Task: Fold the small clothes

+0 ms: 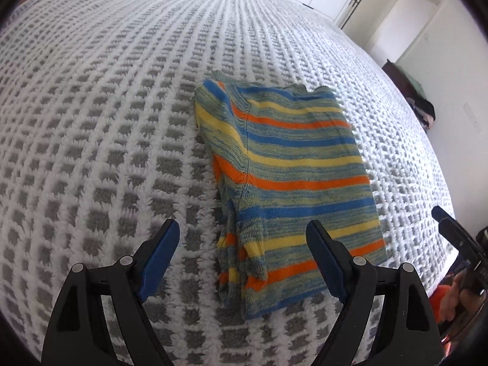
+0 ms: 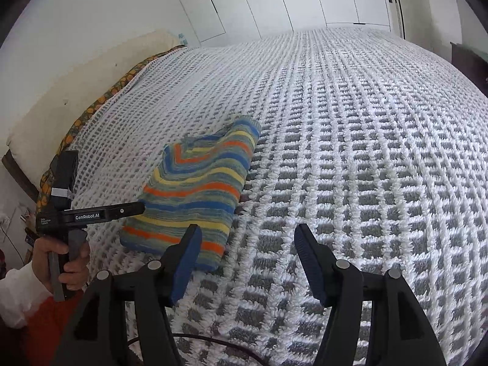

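Note:
A small striped knit garment (image 1: 292,183), in blue, yellow, orange and green, lies folded into a rough rectangle on the white-and-grey checked bedspread (image 1: 106,122). My left gripper (image 1: 244,244) is open and empty, just above the garment's near edge, its right finger over the cloth. In the right wrist view the garment (image 2: 195,189) lies to the left. My right gripper (image 2: 247,253) is open and empty, over the bedspread (image 2: 366,152) just right of the garment's near corner. The left gripper's body (image 2: 91,213) shows at the garment's left side.
A cream pillow (image 2: 76,91) and a patterned orange-green sheet edge (image 2: 91,113) lie at the head of the bed. White wardrobe doors (image 2: 305,0) stand beyond. A dark piece of furniture with clothes (image 1: 418,97) stands by the bed's right edge.

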Demonstrator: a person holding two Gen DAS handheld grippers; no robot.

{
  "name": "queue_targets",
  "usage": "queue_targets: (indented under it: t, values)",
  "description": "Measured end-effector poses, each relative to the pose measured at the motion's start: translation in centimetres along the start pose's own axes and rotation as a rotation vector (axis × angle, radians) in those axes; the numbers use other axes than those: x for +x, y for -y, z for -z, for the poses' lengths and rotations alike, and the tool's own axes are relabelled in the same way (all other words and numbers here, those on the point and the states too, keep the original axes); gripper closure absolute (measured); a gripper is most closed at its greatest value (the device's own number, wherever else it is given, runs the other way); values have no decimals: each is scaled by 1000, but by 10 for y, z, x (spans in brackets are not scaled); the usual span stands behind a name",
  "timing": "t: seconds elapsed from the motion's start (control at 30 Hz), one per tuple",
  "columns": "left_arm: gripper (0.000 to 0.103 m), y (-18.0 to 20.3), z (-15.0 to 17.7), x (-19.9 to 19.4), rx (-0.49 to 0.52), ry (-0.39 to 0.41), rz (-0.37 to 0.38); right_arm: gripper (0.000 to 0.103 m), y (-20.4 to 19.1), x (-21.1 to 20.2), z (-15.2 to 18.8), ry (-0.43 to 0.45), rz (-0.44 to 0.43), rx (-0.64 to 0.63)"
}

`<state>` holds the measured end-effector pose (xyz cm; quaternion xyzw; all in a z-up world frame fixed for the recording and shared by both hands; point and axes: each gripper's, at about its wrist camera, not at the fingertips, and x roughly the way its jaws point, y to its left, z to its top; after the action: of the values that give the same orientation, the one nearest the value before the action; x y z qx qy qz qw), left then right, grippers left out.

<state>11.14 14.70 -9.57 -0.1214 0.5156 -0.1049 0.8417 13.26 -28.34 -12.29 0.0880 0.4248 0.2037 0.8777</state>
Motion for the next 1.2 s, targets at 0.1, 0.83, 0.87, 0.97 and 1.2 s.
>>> queue_targets:
  t: [0.1,0.83,0.87,0.97,1.2]
  values:
    - [17,-10,7,-12,-39,17,0,39,-15,13,-18,13,-40,-32]
    - [14,39,-79,23,68,103,21,36,-24,63,-1,-114,-98,-20]
    - [12,36,-84,37,60,84,1,36,-22,59,0,-110,-94,-21]
    - [12,12,-86,88,12,-26,-89,34,-14,54,6,-113,-85,-4]
    - [13,-11,-79,78,-24,-33,-30,34,2,57,10,-142,-80,38]
